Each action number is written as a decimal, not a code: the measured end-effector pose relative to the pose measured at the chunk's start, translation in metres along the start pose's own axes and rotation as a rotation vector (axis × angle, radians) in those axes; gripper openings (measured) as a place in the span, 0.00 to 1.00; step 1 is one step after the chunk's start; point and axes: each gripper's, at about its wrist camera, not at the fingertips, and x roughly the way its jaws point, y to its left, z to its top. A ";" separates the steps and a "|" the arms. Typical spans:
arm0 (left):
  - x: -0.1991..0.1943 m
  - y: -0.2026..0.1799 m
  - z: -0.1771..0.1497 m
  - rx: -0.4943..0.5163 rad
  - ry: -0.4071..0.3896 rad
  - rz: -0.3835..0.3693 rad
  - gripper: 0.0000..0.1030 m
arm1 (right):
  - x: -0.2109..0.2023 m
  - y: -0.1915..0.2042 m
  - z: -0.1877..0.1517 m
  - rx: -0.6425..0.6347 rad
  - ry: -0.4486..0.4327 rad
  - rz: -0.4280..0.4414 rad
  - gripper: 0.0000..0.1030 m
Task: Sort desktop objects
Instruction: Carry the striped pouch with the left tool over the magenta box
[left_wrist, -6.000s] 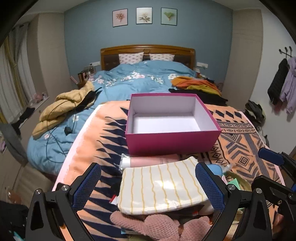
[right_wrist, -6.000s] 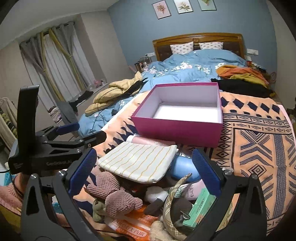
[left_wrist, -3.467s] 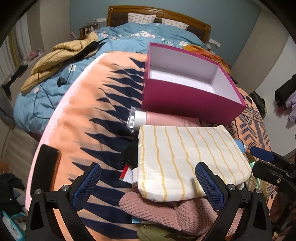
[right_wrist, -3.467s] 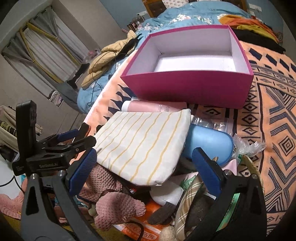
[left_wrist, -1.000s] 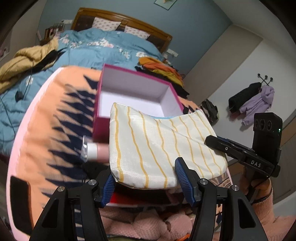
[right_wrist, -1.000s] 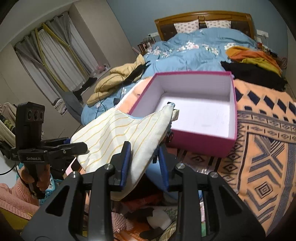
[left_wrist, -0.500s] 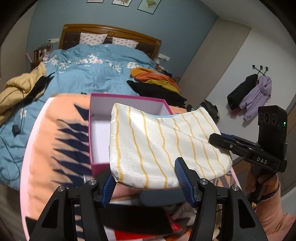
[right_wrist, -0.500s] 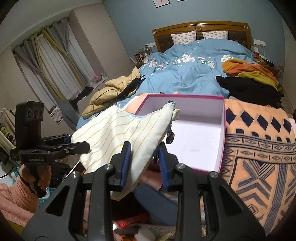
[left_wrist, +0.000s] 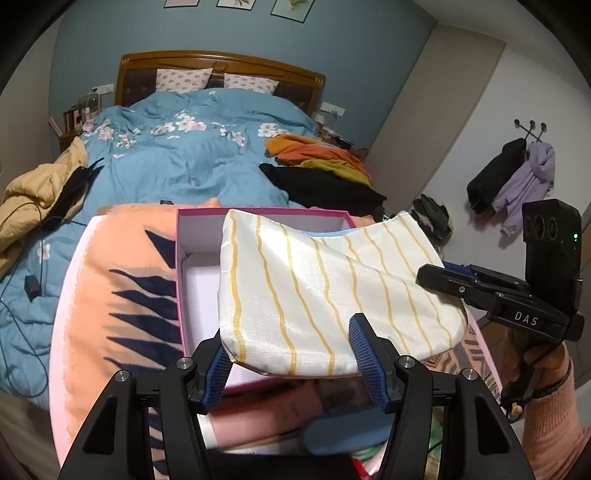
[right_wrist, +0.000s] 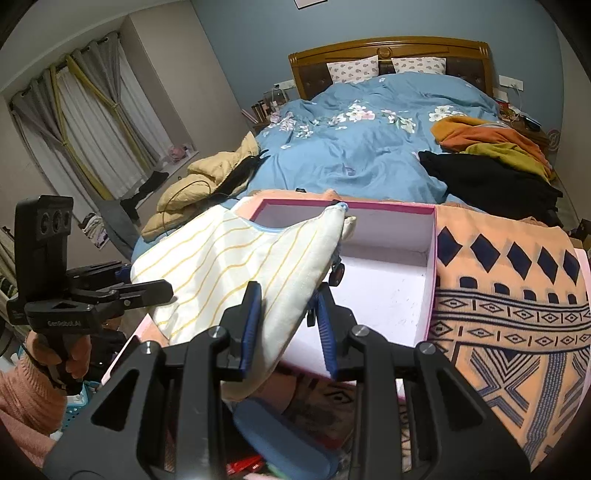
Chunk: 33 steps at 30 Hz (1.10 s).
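Far left, a tan jacket (left_wrist: 40, 188) lies on the bed (left_wrist: 192, 155), out of play. Nearer, the table w/ the orange cloth (left_wrist: 110, 280) carries the pink box (left_wrist: 180, 280), open-topped & empty as far as visible, so it reads as the bin for the sort. The left gripper (left_wrist: 295, 354) pinches the near edge of the striped pouch (left_wrist: 314, 291), jaws drawn in on the fabric, holding it up over the box's near wall. Probably two grips because the pouch is soft & would fold if held by one edge. The right gripper (right_wrist: 284, 325) clamps the pouch's right end, pads pressed on the cloth; in the right view the pouch (right_wrist: 240, 273) sags btwn the two tools, its far corner and zip pull over the box (right_wrist: 430, 280) interior. Pouch is airborne, not touching the box floor. Below, near edge, the rest of the clutter waits: a blue item (right_wrist: 284, 446) & a pink tube (left_wrist: 258, 417), blurred. Judgement: step in hand is lowering the pouch in; both jaws need to let go about together.
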 end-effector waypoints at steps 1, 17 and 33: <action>0.003 0.001 0.003 -0.001 0.002 0.003 0.59 | 0.003 -0.002 0.002 0.000 0.002 -0.002 0.31; 0.045 0.021 0.024 -0.048 0.030 0.045 0.59 | 0.047 -0.023 0.024 0.003 0.052 -0.009 0.31; 0.085 0.028 0.031 -0.046 0.076 0.095 0.59 | 0.093 -0.041 0.034 -0.003 0.117 -0.021 0.31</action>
